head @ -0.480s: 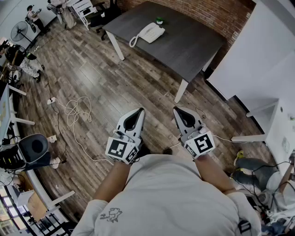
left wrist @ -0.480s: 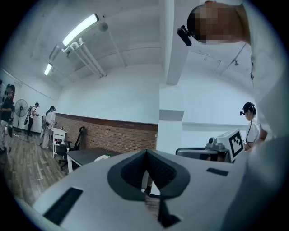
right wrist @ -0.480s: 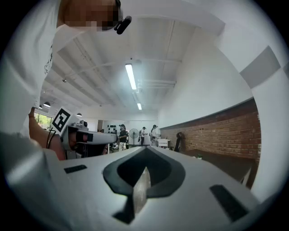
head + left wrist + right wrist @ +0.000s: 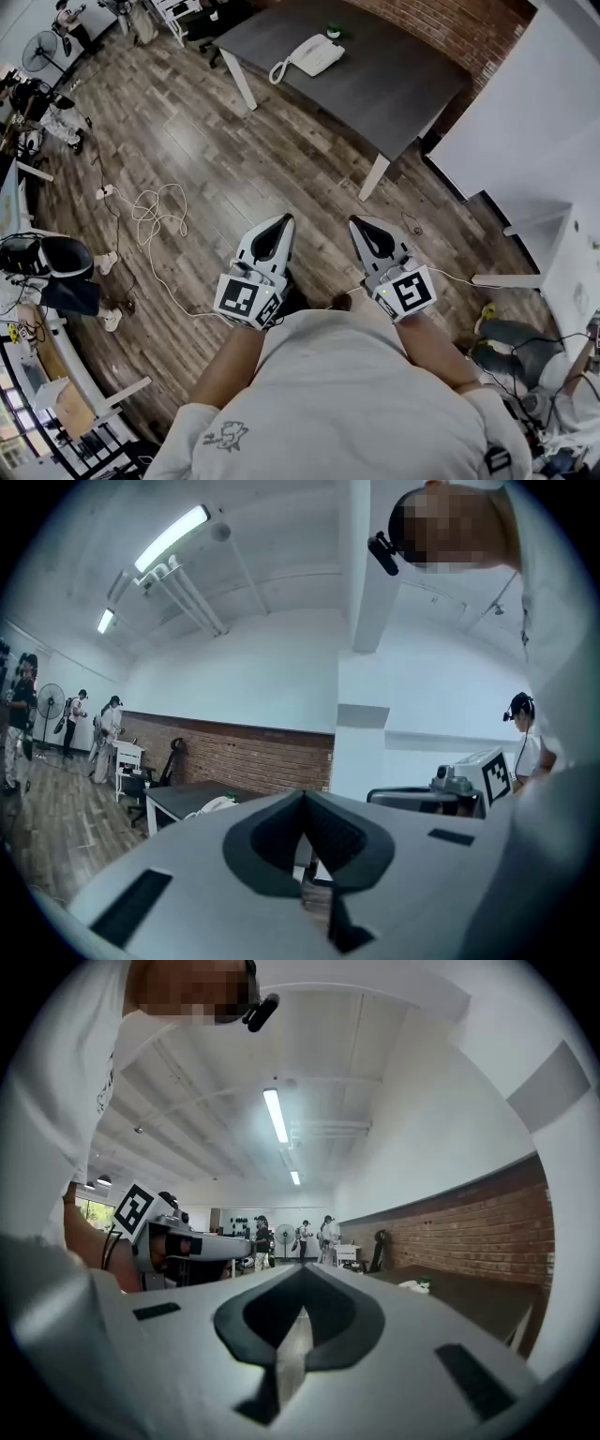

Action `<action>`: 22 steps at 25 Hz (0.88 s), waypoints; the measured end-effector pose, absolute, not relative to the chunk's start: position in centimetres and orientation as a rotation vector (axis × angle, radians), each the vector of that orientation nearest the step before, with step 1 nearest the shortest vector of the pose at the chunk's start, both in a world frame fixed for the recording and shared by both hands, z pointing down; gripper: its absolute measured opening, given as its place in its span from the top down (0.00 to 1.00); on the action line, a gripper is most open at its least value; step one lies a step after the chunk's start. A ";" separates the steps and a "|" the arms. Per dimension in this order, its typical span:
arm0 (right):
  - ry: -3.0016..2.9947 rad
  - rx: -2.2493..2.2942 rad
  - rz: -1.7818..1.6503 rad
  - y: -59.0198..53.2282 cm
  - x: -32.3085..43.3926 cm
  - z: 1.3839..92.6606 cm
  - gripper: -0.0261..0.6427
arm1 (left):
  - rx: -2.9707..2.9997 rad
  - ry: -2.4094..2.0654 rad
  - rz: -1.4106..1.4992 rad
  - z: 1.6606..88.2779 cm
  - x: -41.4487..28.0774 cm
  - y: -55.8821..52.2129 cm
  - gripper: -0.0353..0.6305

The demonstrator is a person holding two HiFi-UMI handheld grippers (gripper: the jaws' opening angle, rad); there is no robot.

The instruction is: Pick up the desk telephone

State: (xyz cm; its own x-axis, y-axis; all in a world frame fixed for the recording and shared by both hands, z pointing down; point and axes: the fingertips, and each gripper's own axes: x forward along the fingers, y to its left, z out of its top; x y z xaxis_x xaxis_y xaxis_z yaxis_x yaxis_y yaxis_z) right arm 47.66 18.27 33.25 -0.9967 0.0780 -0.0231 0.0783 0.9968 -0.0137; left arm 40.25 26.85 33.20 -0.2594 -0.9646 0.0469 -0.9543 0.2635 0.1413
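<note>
Both grippers are hanging empty, far from the desk telephone.

The person is standing on the wooden floor (image 4: 206, 159), holding the left gripper (image 4: 279, 223) and the right gripper (image 4: 361, 223) level and side by side, each with its jaws pressed together on nothing. The white desk telephone (image 4: 312, 55) is sitting at the far left end of the dark counter (image 4: 403, 89), well apart from both. Nothing is done yet: approaching, opening, gripping and lifting are all left.
</note>
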 end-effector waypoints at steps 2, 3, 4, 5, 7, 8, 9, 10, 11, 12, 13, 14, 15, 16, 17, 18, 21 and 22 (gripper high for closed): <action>3.124 0.123 -0.027 18.2 47.2 33.4 0.96 | 1.824 -2.396 -0.121 33.3 39.8 26.9 0.93; 3.125 0.123 -0.028 18.2 47.0 33.5 0.96 | 1.823 -2.395 -0.118 33.4 39.6 27.0 0.93; 3.125 0.124 -0.028 18.2 46.7 33.5 0.96 | 1.821 -2.396 -0.115 33.5 39.3 27.1 0.93; 3.124 0.127 -0.030 18.3 46.4 33.5 0.96 | 1.816 -2.398 -0.114 33.5 39.0 27.3 0.93; 3.117 0.154 -0.044 18.6 45.6 33.4 0.96 | 1.811 -2.398 -0.114 33.6 38.4 27.6 0.93; 3.114 0.179 -0.055 18.9 45.2 33.4 0.96 | 1.816 -2.392 -0.117 33.6 38.0 27.7 0.93; 3.112 0.206 -0.061 19.1 44.7 33.4 0.96 | 1.827 -2.383 -0.123 33.6 37.7 27.8 0.93; 3.114 0.228 -0.057 19.3 44.2 33.4 0.96 | 1.841 -2.375 -0.130 33.6 37.3 27.8 0.93; 3.118 0.241 -0.043 19.4 43.6 33.4 0.95 | 1.849 -2.372 -0.138 33.5 36.8 27.8 0.93; 3.123 0.244 -0.019 19.5 43.0 33.3 0.95 | 1.848 -2.374 -0.146 33.5 36.1 27.9 0.93; 3.126 0.242 0.011 19.4 42.3 33.2 0.95 | 1.843 -2.378 -0.156 33.5 35.4 27.9 0.93; 3.128 0.237 0.036 19.4 41.6 33.1 0.95 | 1.839 -2.381 -0.163 33.5 34.6 28.1 0.93; 3.126 0.231 0.046 19.4 40.9 32.9 0.95 | 1.836 -2.383 -0.167 33.5 33.7 28.2 0.93; 3.122 0.226 0.044 19.4 40.1 32.7 0.95 | 1.835 -2.383 -0.165 33.6 32.9 28.4 0.93; 3.118 0.221 0.039 19.5 39.3 32.4 0.95 | 1.836 -2.381 -0.157 33.6 32.0 28.6 0.90; 3.115 0.221 0.035 19.6 38.5 32.2 0.95 | 1.840 -2.378 -0.146 33.6 31.1 28.8 0.86; 3.112 0.244 0.006 20.3 36.0 31.6 0.79 | 1.855 -2.364 -0.128 33.5 28.2 29.3 0.70; 3.111 0.246 0.005 20.6 35.2 31.5 0.77 | 1.861 -2.360 -0.127 33.4 27.2 29.5 0.65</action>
State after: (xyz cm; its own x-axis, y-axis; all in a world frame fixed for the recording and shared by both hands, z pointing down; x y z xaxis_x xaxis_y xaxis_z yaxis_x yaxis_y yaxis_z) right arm 35.20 20.58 31.51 -0.9874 0.1571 -0.0209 0.1570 0.9876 0.0047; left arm 27.16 29.47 33.37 -0.2291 -0.9720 0.0522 -0.9608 0.2344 0.1482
